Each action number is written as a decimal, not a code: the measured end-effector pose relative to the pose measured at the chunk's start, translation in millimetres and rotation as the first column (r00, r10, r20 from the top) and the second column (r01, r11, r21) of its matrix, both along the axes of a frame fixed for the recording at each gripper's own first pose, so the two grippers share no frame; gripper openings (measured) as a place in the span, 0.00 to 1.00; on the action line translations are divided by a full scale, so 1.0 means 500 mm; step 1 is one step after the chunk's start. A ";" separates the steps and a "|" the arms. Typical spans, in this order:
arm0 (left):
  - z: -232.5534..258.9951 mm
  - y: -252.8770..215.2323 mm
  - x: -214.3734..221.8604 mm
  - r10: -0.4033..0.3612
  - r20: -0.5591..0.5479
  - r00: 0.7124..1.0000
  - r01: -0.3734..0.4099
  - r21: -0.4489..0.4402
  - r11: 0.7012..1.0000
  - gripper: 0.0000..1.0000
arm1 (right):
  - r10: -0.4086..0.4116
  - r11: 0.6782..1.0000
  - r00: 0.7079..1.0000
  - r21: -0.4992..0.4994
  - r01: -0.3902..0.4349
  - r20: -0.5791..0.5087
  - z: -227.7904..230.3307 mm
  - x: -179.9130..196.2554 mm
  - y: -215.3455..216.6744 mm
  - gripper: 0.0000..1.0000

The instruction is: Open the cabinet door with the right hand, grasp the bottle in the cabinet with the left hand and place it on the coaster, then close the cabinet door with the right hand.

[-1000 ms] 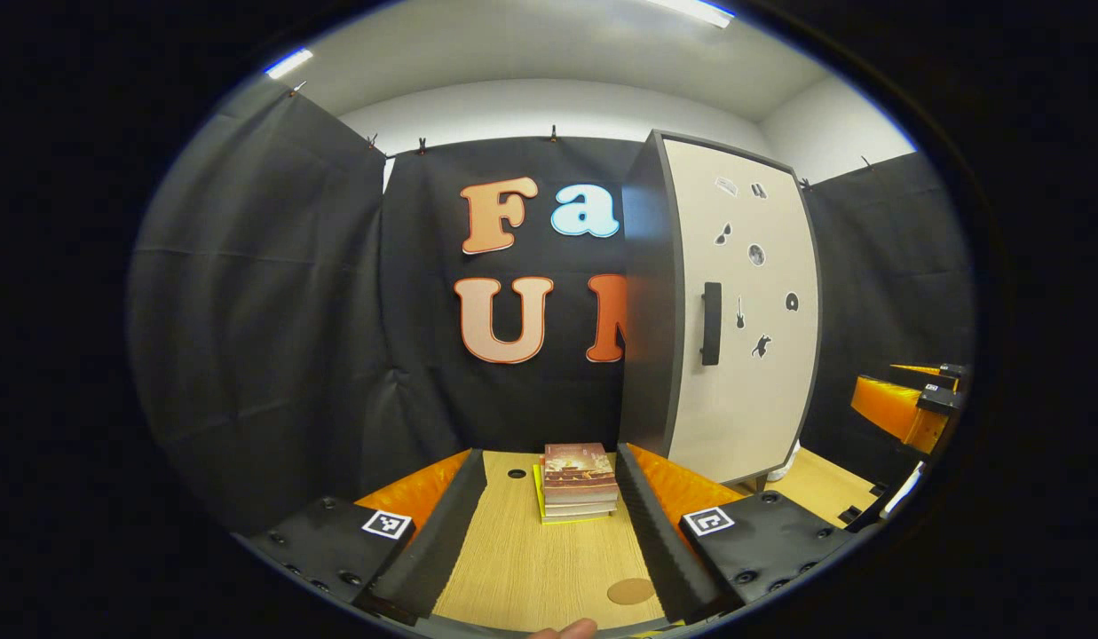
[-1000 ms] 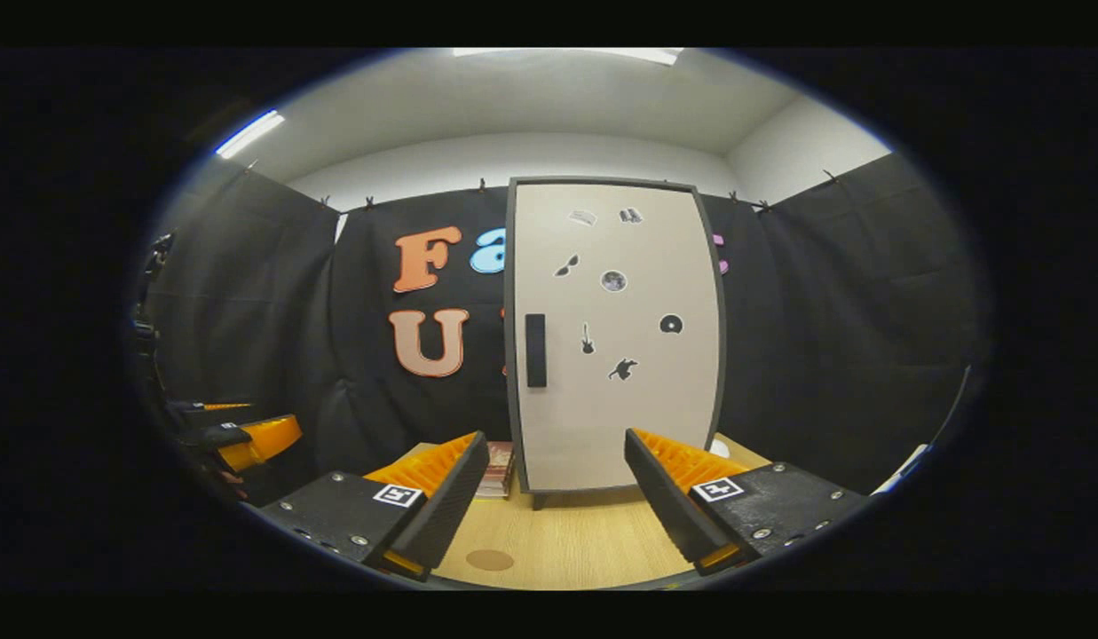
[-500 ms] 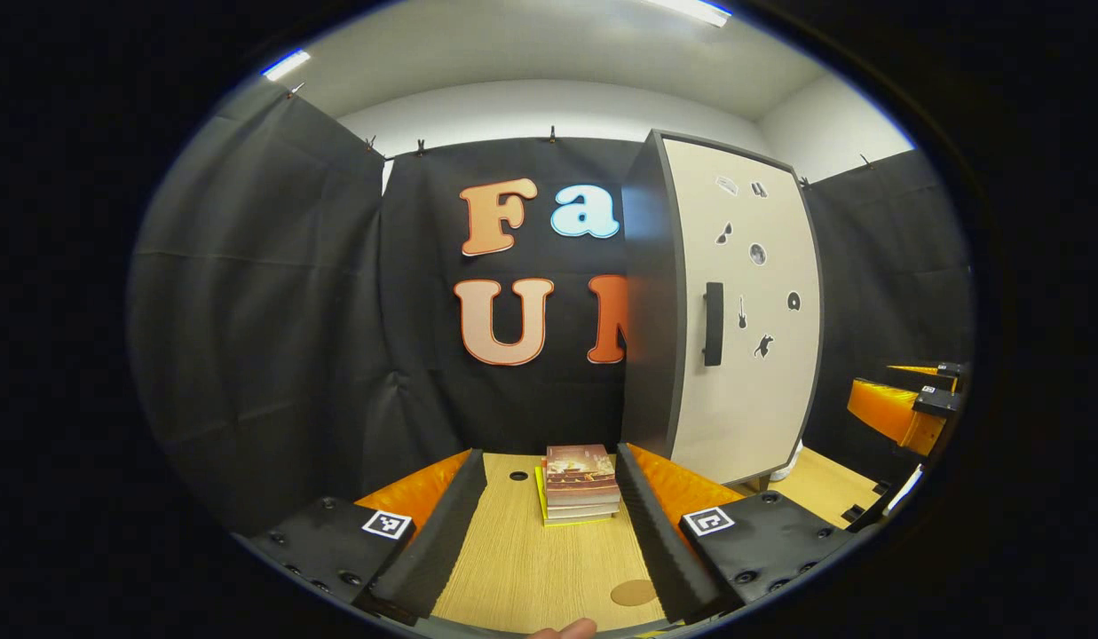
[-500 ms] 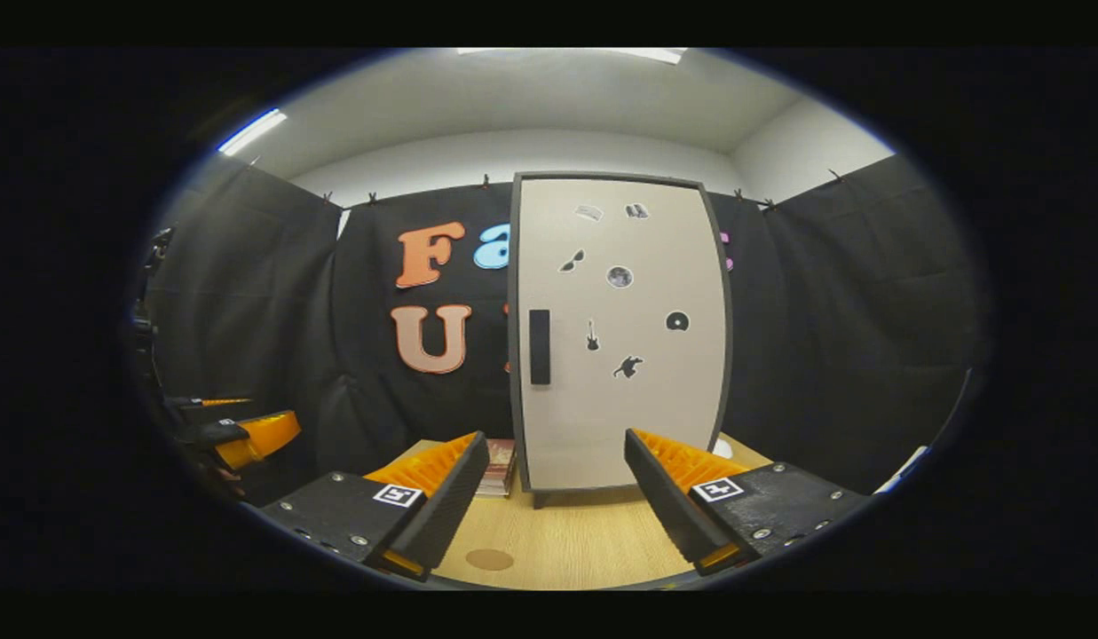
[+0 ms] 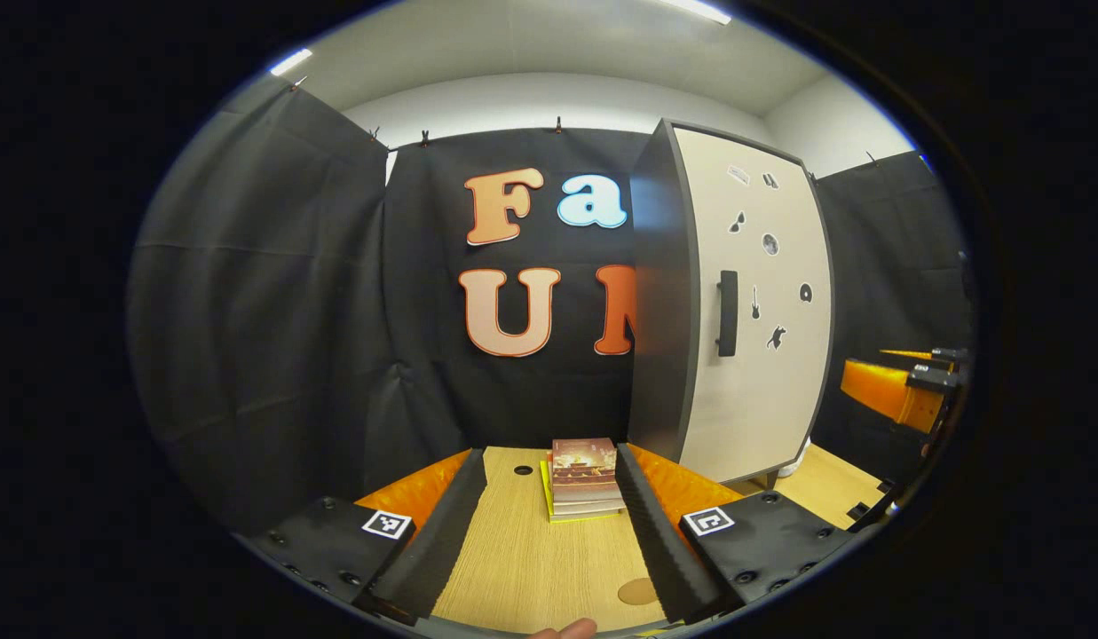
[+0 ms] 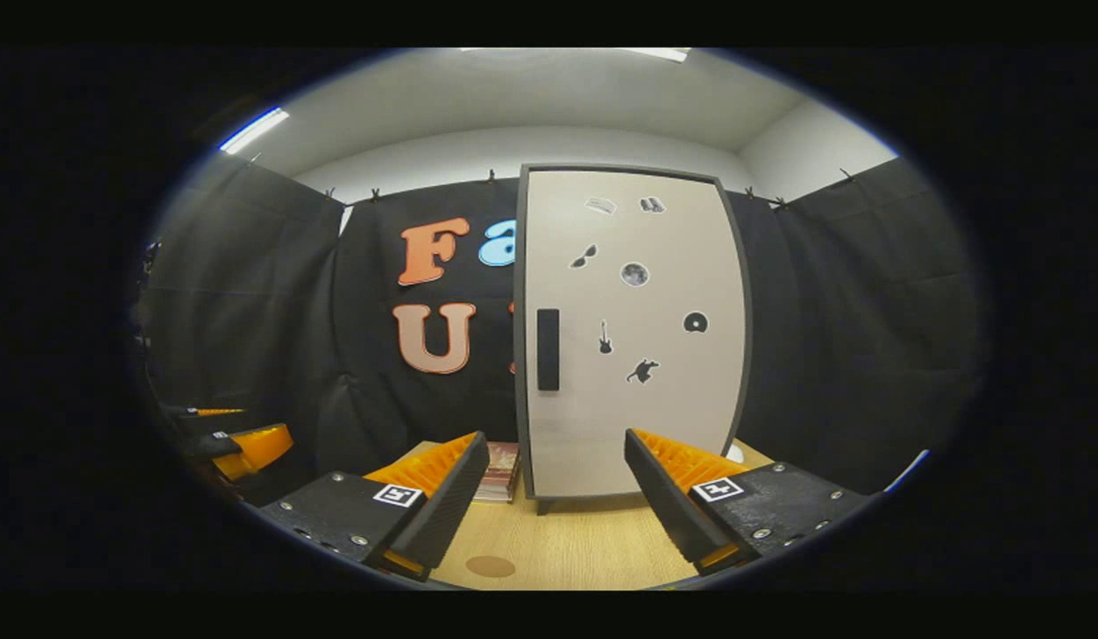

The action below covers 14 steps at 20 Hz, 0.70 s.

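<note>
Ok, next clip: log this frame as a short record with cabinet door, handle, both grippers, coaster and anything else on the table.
cabinet door: shut, stickers on its front
handle: dark vertical bar near the door's left edge, untouched
right gripper: open, facing the door, short of it
left gripper: open, holding nothing
coaster: round, bare, on the table
books: small stack left of the cabinet

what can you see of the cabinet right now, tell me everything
The cabinet is tall and narrow, standing upright on the wooden table on short legs. Its pale door is shut, framed by dark edges, with a dark side panel. A black vertical handle sits by the door's left edge, with small dark stickers scattered above and beside it. Neither gripper touches it.
</note>
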State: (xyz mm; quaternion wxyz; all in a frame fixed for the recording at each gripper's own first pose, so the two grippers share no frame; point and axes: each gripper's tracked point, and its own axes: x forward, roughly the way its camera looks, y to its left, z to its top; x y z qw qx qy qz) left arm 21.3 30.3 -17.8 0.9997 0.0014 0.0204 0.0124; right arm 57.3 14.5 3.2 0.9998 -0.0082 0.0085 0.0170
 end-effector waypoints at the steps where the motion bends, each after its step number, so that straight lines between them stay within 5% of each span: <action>1: -0.005 0.005 0.005 0.002 -0.006 1.000 -0.002 -0.002 1.000 0.95 | 0.005 1.000 1.000 -0.004 -0.005 0.004 0.006 0.020 0.005 0.95; 14: -0.064 0.131 0.110 0.085 -0.068 0.994 -0.086 -0.012 0.996 0.95 | 0.039 0.999 0.999 -0.014 -0.039 0.033 0.064 0.347 0.055 0.95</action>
